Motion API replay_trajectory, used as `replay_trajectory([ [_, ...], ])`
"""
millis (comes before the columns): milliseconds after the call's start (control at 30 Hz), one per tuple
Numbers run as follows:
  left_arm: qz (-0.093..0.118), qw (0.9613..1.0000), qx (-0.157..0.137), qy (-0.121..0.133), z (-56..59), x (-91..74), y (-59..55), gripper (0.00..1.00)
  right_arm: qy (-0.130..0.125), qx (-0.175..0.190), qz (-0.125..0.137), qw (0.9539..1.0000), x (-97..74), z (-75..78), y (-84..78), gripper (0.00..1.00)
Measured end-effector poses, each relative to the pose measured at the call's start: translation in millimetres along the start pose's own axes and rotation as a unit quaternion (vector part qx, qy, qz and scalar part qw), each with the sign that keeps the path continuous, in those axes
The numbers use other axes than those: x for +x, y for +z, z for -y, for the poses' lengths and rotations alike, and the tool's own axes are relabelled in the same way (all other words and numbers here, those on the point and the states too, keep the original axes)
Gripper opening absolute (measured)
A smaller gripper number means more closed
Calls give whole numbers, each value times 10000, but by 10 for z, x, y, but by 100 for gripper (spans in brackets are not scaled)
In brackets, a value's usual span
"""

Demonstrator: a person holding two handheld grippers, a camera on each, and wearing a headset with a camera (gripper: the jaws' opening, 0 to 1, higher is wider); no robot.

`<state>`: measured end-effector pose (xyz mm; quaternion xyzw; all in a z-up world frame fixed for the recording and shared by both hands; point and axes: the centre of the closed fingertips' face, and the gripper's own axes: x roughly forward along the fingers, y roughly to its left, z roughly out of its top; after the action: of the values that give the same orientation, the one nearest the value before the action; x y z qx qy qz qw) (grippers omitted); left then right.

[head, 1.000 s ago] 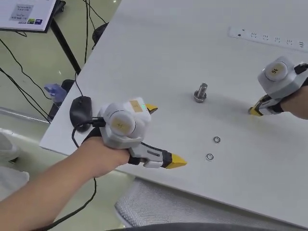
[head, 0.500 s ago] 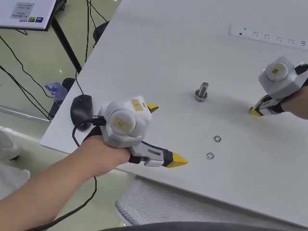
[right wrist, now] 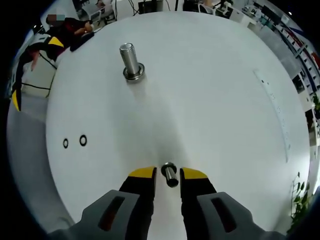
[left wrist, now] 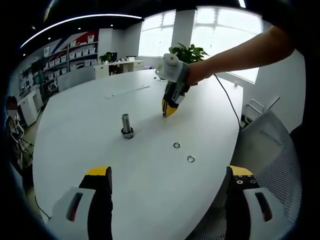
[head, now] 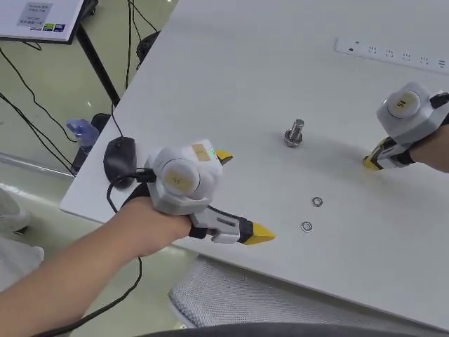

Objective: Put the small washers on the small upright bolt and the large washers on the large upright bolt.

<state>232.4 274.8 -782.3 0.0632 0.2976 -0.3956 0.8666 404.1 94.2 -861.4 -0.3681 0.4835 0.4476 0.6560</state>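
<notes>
Left claw [head: 242,195] gapes wide at the head view's lower left. Right claw [right wrist: 168,173], narrow, flanks the small bolt [right wrist: 169,177]; grip unclear. Two washers [head: 317,202] lie on the worktop [head: 245,84], below the central large bolt [head: 294,133].

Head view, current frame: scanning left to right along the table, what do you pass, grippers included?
computer mouse → left gripper → upright bolt → nearer washer → farther washer → right gripper
</notes>
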Motion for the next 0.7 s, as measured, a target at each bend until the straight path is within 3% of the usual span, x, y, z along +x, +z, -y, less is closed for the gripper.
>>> replay_trajectory([
  [467, 57, 10000, 52, 17, 25, -47, 49, 94, -121, -372, 202, 9990, -230, -29, 240, 21],
  [700, 76, 9999, 85, 26, 42, -96, 69, 94, -13, -496, 250, 9985, -376, -126, 362, 22],
])
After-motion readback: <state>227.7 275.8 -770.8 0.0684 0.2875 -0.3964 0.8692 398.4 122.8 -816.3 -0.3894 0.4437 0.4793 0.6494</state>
